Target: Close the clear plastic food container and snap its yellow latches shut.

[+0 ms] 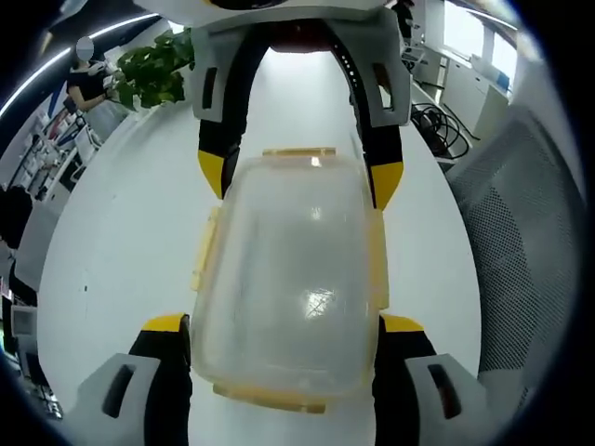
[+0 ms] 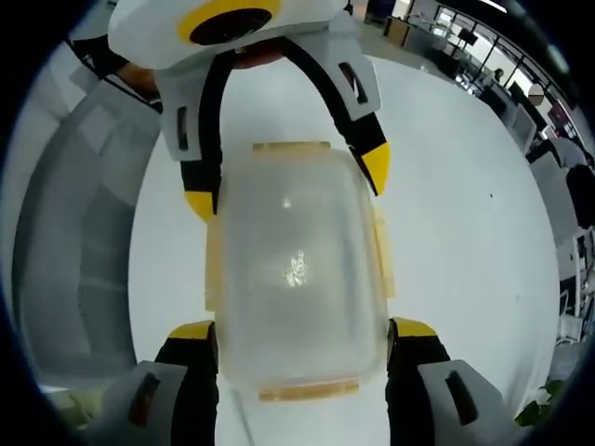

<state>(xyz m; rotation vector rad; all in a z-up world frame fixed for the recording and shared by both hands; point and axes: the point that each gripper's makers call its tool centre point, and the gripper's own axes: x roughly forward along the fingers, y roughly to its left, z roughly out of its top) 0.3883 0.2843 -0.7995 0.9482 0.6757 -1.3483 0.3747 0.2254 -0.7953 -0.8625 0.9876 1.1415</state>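
Note:
A clear plastic container (image 1: 288,269) with its lid on lies on the white table (image 1: 121,232). Its yellow latches (image 1: 299,151) show at the ends and along the sides, and the side latches (image 1: 204,251) flare outward. My left gripper (image 1: 284,323) holds the near end, its yellow-tipped jaws pressed against both sides. My right gripper (image 1: 299,177) faces it and clasps the far end. In the right gripper view the container (image 2: 297,269) sits between the right gripper (image 2: 301,329) and the left gripper (image 2: 288,184), again with the jaws tight on its sides.
A grey mesh chair (image 1: 530,242) stands close beside the table, also seen as the chair (image 2: 74,232). A potted plant (image 1: 153,70) stands at the table's far edge, with a person (image 1: 88,79) beyond it. Cables (image 1: 437,125) lie on the floor.

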